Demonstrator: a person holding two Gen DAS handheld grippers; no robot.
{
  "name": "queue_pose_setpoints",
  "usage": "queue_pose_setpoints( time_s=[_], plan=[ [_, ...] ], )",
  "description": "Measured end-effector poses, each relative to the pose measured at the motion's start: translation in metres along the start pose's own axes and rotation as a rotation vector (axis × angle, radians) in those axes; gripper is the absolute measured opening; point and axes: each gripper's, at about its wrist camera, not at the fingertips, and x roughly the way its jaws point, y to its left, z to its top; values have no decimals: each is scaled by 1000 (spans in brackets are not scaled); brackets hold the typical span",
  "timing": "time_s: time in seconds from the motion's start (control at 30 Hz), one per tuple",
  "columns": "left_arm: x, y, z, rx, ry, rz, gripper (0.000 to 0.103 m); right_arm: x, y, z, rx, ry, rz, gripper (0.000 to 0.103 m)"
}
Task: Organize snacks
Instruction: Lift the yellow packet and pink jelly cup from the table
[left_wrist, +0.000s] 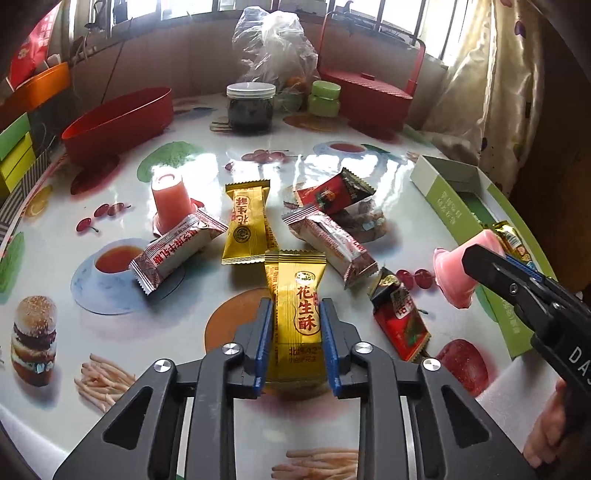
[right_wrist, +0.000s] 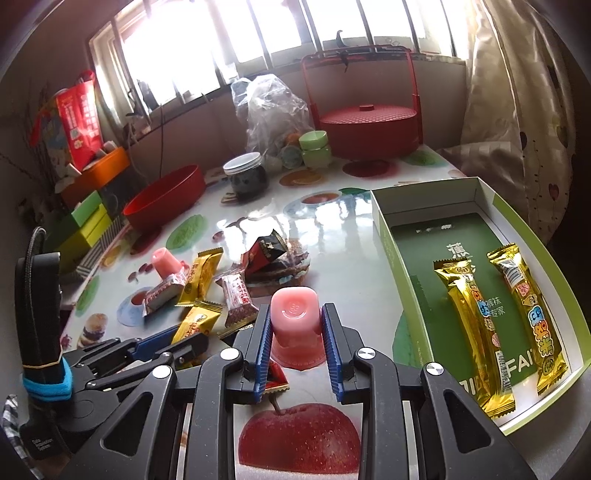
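Pink jelly cup (right_wrist: 294, 325) sits pinched in the right tongs (right_wrist: 294, 345), green box (right_wrist: 388, 236) to their right; left tongs (left_wrist: 295, 343) clasp a gold peanut-candy packet (left_wrist: 297, 314) on the bench (left_wrist: 258, 166).

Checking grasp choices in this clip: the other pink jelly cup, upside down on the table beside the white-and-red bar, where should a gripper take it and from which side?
Grip the pink jelly cup across its tapered wall, midway up, coming from above. It stands inverted, narrow base up, and its wide rim touches the white-and-red bar, so a low side approach looks crowded.
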Motion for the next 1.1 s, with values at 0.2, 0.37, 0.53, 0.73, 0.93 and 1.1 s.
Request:
queue_pose_setpoints(
  time_s=[0.2,0.37,0.53,0.73,0.93,1.1],
  plan=[
    [-12,0,1,2,-30,-8,24,-7,-2,-1,4,-12,-3,25],
    [-21,-1,1,3,-53,-14,24,-14,-2,-1,8,-26,-3,25],
    [-28,-2,0,6,-67,-22,24,-21,-2,-2,14,-37,-3,25],
    [-37,-3,0,7,-88,-35,24,-29,-3,-3,17,-53,-1,25],
    [-53,-8,5,23,-135,-51,24,-37,-5,-2,24,-70,2,25],
    [-59,-15,8,34,-150,-72,24,-44,-9,-2,32,-84,-1,25]
  ],
)
